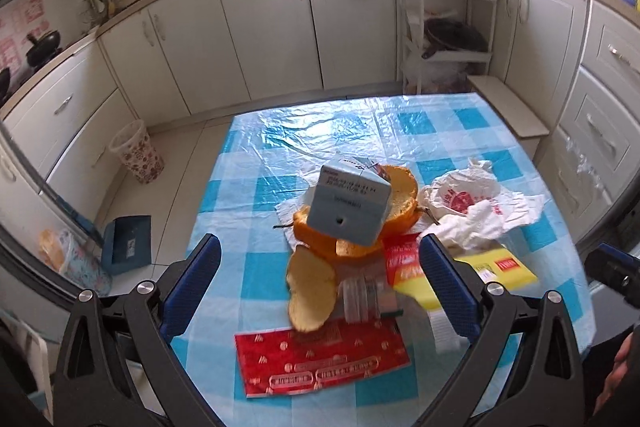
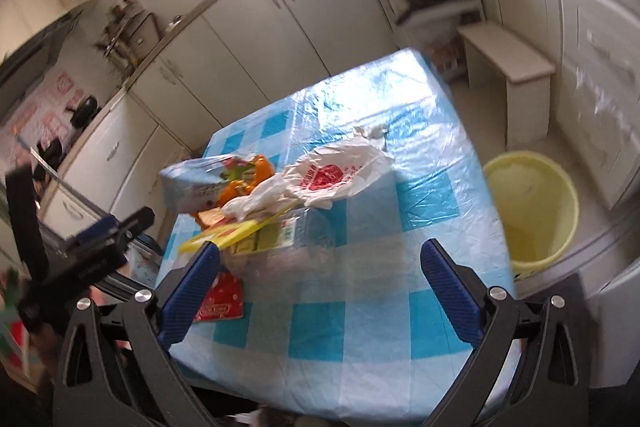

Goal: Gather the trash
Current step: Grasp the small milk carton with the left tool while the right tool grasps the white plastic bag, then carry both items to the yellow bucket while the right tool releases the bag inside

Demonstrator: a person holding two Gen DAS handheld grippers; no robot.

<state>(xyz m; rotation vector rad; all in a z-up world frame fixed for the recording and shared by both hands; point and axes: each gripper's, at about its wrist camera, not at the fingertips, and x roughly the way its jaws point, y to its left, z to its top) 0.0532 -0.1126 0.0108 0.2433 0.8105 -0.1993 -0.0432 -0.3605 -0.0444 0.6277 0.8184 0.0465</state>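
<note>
A heap of trash lies on the blue checked tablecloth (image 1: 360,131): a pale blue carton (image 1: 349,210) resting on orange peel (image 1: 396,205), a loose peel piece (image 1: 312,289), a clear plastic bottle (image 1: 370,297), a red wrapper (image 1: 320,359), a yellow package (image 1: 480,277) and a white plastic bag (image 1: 472,203). My left gripper (image 1: 320,267) hangs open just above the near side of the heap, holding nothing. My right gripper (image 2: 320,267) is open over the table, with the yellow package (image 2: 232,233) and plastic bag (image 2: 332,179) just ahead of its left finger.
A yellow bucket (image 2: 532,207) stands on the floor right of the table. A patterned waste bin (image 1: 138,157) and a blue dustpan (image 1: 126,243) sit on the floor to the left. White cabinets (image 1: 260,27) ring the room; a low bench (image 2: 508,63) stands at the far right.
</note>
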